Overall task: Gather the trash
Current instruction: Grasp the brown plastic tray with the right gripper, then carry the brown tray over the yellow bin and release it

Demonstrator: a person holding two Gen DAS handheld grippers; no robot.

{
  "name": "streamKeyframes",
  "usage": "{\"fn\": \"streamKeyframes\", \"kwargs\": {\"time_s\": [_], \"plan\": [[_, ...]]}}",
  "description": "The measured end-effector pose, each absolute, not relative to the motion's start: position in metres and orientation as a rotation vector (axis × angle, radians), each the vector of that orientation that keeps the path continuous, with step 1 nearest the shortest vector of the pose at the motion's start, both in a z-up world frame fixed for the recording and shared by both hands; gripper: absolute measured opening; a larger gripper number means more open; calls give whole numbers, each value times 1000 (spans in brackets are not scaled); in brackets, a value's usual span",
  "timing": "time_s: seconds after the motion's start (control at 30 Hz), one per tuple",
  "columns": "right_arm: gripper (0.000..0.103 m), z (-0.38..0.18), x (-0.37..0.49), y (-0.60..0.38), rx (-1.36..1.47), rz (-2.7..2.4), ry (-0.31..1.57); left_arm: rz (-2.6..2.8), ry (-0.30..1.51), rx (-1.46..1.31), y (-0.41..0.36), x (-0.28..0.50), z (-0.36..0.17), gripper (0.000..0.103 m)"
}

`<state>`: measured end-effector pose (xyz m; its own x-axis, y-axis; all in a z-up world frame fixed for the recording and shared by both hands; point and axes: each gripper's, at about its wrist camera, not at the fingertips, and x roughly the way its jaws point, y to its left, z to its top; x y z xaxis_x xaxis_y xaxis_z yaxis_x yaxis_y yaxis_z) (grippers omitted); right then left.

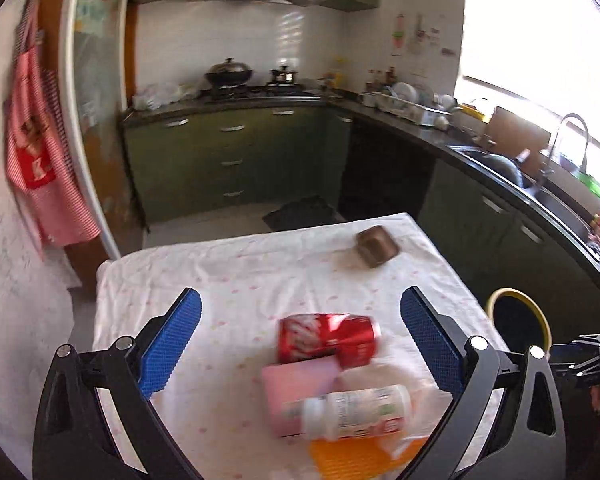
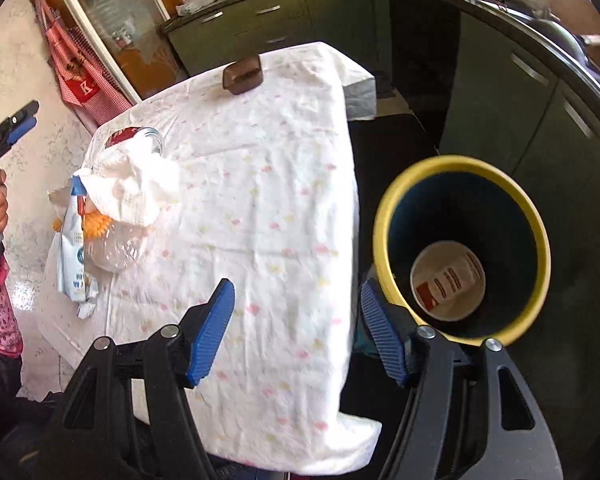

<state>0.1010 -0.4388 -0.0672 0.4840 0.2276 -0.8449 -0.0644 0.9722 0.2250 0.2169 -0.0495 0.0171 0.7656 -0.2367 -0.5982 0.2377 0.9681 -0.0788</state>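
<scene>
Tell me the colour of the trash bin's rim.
Yellow, around a dark inside; the bin shows best in the right wrist view.

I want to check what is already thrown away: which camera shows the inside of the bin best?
The right wrist view: it looks down into the bin, showing a paper cup at the bottom. The left wrist view catches only its rim.

A brown box (image 1: 377, 247) sits on the tablecloth (image 1: 236, 280); a red apron (image 1: 40, 152) hangs beside.
</scene>
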Motion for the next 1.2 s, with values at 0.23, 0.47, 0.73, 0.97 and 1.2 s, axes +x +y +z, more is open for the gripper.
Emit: {"fn": "streamKeyframes", "kwargs": {"time_s": [0.23,0.47,0.73,0.97,1.2], "plan": [[63,-38,206,-373,24,206,1011,-80,733,-117,50,246,-64,98],[53,-40,322,-359,-2,150,987,-67,780,-158,58,250,-114,98],[33,-78,409,-343,-48,116,1051,-96,807,-150,53,249,-123,98],[26,-95,441,-338,-72,73,1078,-114,831,-140,47,250,-127,98],[5,-96,441,-339,-23,91,1097,-125,833,-126,42,249,-128,98]]}}
